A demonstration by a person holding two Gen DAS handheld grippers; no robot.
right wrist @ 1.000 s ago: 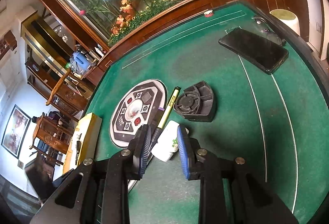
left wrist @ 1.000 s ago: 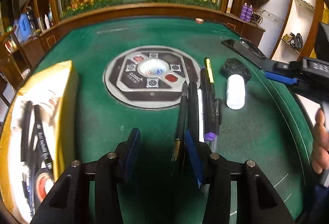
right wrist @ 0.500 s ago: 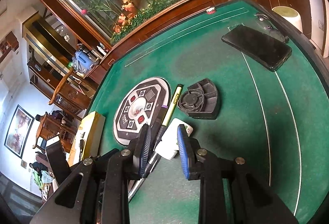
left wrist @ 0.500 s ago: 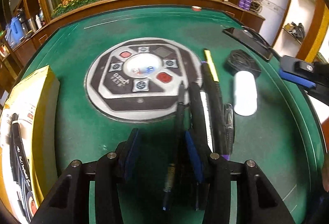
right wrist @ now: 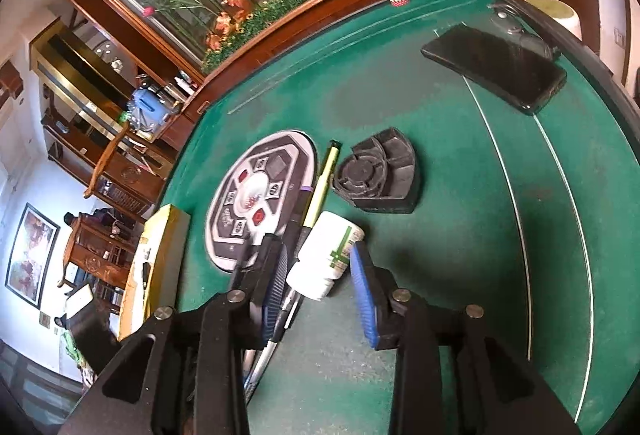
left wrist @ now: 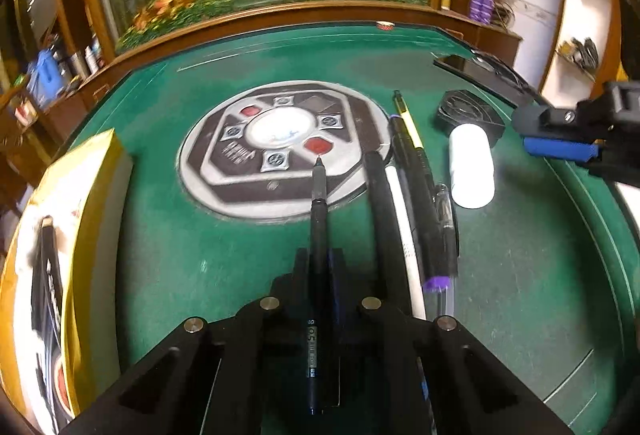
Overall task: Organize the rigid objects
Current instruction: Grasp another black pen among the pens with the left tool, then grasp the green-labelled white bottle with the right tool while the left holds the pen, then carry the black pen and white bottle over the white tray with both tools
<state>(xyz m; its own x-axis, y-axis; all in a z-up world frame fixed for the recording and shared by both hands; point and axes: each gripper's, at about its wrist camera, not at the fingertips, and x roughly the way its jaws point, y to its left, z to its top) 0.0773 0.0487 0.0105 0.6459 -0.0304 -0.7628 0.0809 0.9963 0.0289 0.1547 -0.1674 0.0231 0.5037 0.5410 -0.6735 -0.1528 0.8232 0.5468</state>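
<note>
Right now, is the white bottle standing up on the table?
No, the white bottle lies on its side on the green table, next to the pens.

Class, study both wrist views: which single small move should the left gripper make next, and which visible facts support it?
Probably lift: the left gripper is shut on the black pen, whose tip hangs over the round panel. Raising it clear of the other pens looks sensible before swinging toward the yellow box, which already holds pens.

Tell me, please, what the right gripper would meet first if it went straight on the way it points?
Most likely the white bottle, lying between the opening right gripper fingers, untouched; beyond it the black holder.
</note>
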